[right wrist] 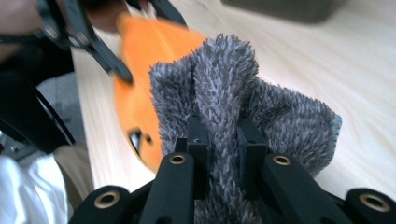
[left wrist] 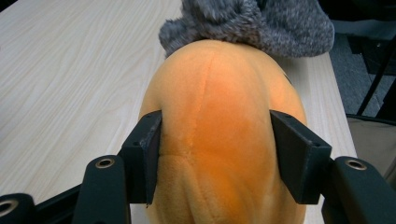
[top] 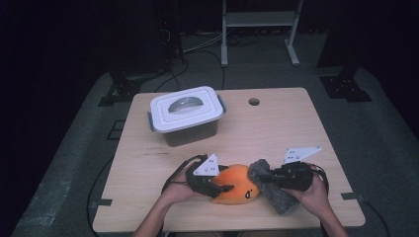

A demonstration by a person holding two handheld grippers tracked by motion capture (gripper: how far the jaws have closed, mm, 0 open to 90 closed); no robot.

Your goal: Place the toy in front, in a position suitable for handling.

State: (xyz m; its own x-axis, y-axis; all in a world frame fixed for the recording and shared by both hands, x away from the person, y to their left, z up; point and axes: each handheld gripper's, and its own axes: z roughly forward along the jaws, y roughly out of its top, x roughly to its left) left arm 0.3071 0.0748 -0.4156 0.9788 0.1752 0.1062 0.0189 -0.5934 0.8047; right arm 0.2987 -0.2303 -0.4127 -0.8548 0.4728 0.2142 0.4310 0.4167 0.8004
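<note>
An orange plush toy (top: 237,185) with a small dark face mark lies near the table's front edge. My left gripper (top: 225,186) comes at it from the left. In the left gripper view the jaws (left wrist: 215,135) stand on either side of the orange plush toy (left wrist: 219,121), pads pressing into its flanks. A grey fuzzy cloth (top: 269,192) sits against the toy's right end. My right gripper (top: 269,177) is shut on it, and in the right gripper view the grey fuzzy cloth (right wrist: 243,107) is pinched into a ridge between the jaws (right wrist: 223,135). The orange plush toy (right wrist: 144,70) lies behind.
A grey storage box with a white lid and handle (top: 187,114) stands at the back left of the wooden table (top: 296,128). A round cable hole (top: 254,101) is at the back middle. A metal frame's legs (top: 259,29) stand on the floor beyond the table.
</note>
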